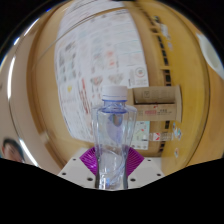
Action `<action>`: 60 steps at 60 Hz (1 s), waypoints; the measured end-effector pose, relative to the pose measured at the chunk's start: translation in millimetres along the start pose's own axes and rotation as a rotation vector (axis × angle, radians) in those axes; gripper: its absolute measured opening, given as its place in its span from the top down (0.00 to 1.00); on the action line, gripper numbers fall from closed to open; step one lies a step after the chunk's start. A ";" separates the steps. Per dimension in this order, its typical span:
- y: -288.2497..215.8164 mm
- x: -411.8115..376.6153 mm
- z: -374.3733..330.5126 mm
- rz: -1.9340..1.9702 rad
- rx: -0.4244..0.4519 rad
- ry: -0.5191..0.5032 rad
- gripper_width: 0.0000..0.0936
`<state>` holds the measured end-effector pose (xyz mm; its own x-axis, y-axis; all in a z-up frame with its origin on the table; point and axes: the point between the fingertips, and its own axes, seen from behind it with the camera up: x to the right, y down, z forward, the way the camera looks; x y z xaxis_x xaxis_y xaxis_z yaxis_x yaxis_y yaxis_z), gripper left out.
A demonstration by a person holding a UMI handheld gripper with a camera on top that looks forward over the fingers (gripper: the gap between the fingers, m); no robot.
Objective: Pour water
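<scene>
Here the gripper [108,165] has a clear plastic bottle [113,135] upright between its two fingers, whose purple pads [90,157] sit close against the bottle's lower body on both sides, so the narrow opening looks closed onto it. The bottle is transparent and faintly bluish, with a white screw cap [115,92] on top and ribbed, waisted walls; whether it holds water cannot be told. Beyond it stand a wall poster [100,55] and a cardboard box [155,97].
</scene>
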<state>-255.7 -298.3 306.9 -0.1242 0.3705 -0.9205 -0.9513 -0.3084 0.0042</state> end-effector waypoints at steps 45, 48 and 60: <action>-116.7 40.1 -29.8 0.238 0.057 0.016 0.67; -120.5 24.3 -21.4 0.037 0.012 0.058 0.67; -198.8 -40.7 -20.4 -0.915 -0.001 0.229 0.67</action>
<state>-55.7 -270.0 335.5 0.7296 0.2878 -0.6204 -0.6513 0.0160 -0.7586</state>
